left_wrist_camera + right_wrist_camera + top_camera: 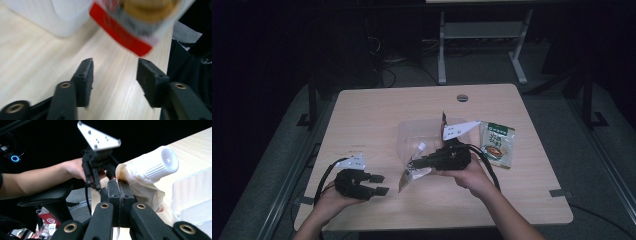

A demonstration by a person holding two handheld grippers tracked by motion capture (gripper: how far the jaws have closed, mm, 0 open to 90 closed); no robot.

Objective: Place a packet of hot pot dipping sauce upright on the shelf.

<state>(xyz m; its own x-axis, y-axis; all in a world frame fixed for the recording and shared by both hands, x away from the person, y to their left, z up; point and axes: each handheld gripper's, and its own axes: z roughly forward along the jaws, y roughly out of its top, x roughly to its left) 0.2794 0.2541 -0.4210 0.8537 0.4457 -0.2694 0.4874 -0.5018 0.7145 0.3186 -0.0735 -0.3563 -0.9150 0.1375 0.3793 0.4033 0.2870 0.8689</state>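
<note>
My right gripper (413,164) (117,185) is shut on the top edge of a soft spouted pouch (406,179) (147,192), right beside its white screw cap (163,162). The pouch hangs just above the wooden table (372,110), in front of a clear plastic container (412,131). My left gripper (382,184) (115,72) stands open near the table's front left, with only bare wood between its pads. In the left gripper view the pouch's red-striped lower end (125,37) hovers blurred beyond the jaws.
A green food packet (498,142) lies flat to the right of the container. A round cable hole (462,97) sits near the far edge. Table legs and cables stand on the dark floor behind. An office chair's armrest (47,195) shows under the person's left forearm.
</note>
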